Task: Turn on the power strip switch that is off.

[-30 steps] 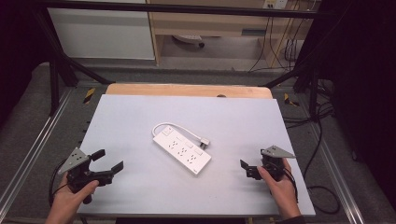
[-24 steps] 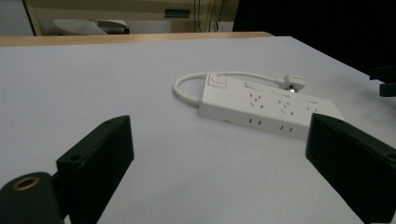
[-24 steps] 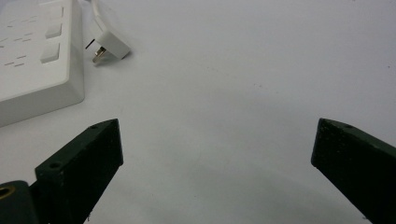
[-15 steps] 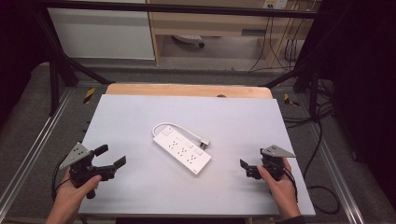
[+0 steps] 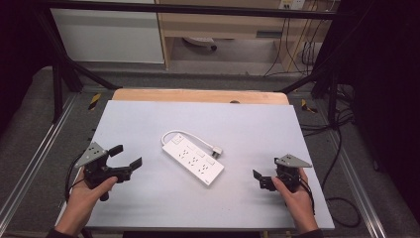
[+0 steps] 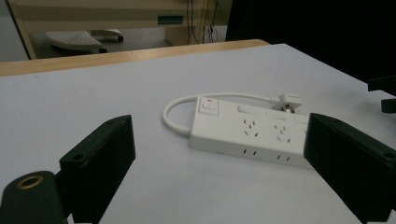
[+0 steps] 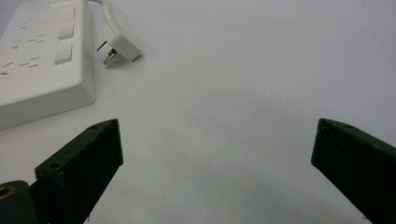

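Resting at the near corners of the pale grey counter (image 5: 148, 119), the person's two hands each hold a pair of tongs. The left tongs (image 5: 126, 156) sit near the counter's left edge, gripped by the left hand (image 5: 84, 198), with the two black jaws spread wide and nothing between them; in the left gripper view those jaws frame the power strip from either side but stay well apart from it. The right tongs (image 5: 261, 178) sit near the right edge in the right hand (image 5: 296, 198), jaws likewise wide open and empty, pointing toward the counter's middle. Farther in, about midway between the two hands, a white power strip (image 5: 193, 159) lies flat and diagonal on the counter, its row of sockets facing up and a switch with a small red mark at its far left end. Its short white cord (image 5: 171, 135) loops out from that far end and curves back along the strip, ending in a white plug (image 5: 216, 150) that lies on the counter just beside the strip's far long side. Beyond the grey surface, a strip of bare wood (image 5: 198, 95) runs along the far edge.
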Demonstrator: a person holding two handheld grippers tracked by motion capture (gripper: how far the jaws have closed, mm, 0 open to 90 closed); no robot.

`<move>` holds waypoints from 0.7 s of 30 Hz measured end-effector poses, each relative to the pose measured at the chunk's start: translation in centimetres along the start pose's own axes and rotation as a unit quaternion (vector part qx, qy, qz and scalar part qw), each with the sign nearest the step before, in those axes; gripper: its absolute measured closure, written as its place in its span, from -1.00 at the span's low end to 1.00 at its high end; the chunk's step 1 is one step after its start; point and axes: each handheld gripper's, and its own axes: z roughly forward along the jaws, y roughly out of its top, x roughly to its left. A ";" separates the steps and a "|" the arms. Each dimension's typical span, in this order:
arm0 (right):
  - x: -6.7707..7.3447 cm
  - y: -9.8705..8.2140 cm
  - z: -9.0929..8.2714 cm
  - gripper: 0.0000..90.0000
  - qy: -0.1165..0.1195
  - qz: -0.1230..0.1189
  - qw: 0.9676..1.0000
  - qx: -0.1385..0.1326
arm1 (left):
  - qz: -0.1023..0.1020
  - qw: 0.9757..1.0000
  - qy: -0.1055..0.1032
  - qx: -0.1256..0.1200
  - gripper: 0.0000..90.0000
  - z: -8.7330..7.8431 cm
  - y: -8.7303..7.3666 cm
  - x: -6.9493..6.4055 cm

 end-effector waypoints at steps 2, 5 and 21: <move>0.0 0.0 0.0 -0.94 0.000 -0.002 1.000 0.001 | 0.007 1.000 0.000 0.000 -0.80 0.7 0.5 -0.4; 0.1 0.0 0.0 -0.94 0.002 -0.004 1.000 0.002 | 0.007 1.000 -0.007 0.004 -0.80 1.3 0.7 -0.7; 0.2 0.0 0.0 -0.94 0.004 -0.003 1.000 0.001 | 0.026 0.999 -0.019 0.015 -0.79 5.4 2.4 -2.7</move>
